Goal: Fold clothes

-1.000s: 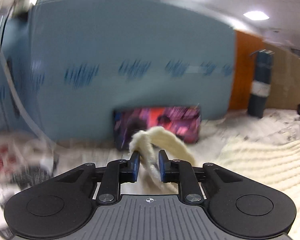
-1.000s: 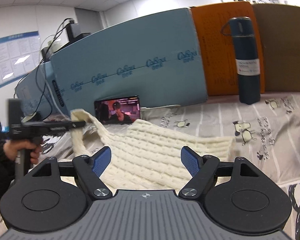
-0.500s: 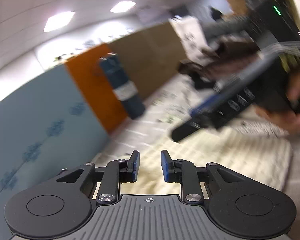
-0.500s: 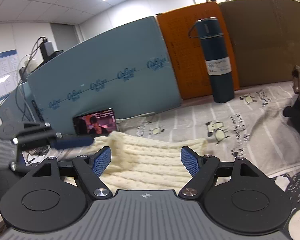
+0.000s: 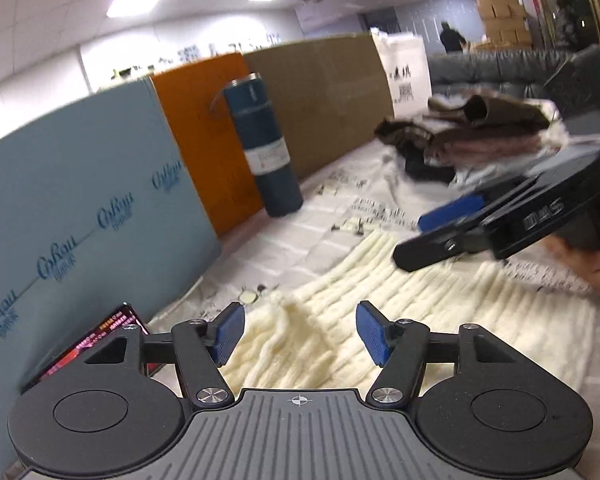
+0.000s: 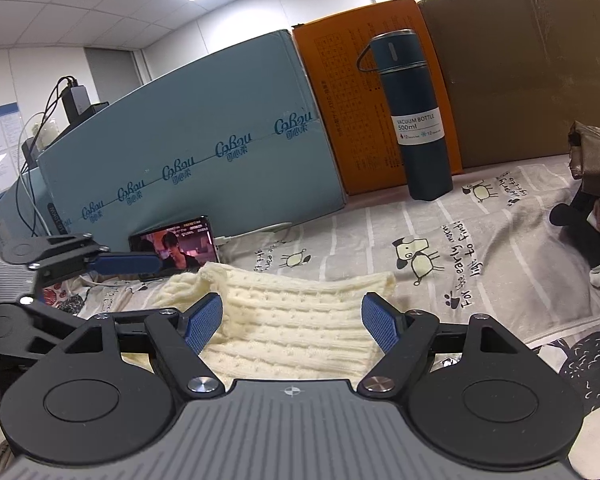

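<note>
The left gripper has swung over and let go of the sweater; its jaws have just been opening, nothing between them. The sweater lies folded on the sheet. The right gripper hovers spread above it.

Sweater on bedsheet, bottle behind.

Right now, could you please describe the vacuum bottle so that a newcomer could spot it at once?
Find the row of boxes standing along the back of the printed bedsheet: blue-grey, orange, then brown cardboard. The vacuum bottle stands upright on the sheet in front of the orange box. It is the only tall dark-teal cylinder, with a white label and a loop handle at its cap.
</note>
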`<state>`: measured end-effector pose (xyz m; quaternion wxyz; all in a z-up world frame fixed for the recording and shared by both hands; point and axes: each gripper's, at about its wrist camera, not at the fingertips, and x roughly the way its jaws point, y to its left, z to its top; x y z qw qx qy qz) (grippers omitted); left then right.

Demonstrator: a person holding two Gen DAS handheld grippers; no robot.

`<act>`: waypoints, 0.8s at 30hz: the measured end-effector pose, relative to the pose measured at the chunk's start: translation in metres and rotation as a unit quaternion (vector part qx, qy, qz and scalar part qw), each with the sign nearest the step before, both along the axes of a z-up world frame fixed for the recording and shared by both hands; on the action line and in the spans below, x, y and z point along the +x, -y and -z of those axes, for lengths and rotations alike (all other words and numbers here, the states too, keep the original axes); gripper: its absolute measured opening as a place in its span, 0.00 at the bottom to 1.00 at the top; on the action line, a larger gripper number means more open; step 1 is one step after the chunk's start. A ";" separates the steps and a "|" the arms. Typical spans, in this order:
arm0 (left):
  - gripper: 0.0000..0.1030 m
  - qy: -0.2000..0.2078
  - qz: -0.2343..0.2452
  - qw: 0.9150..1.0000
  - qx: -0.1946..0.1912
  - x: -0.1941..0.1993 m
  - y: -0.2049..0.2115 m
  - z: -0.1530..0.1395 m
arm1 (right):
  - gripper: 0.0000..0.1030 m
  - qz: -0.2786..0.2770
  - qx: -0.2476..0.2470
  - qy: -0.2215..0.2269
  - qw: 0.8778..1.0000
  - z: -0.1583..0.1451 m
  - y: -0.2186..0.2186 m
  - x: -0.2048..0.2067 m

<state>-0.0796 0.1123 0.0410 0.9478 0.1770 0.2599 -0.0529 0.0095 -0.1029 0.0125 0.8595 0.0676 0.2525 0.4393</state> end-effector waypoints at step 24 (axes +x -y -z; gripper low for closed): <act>0.92 0.067 0.002 0.998 -0.012 -0.087 -0.038 -0.016 | 0.78 -0.028 0.014 0.062 0.998 0.003 -0.003 -0.014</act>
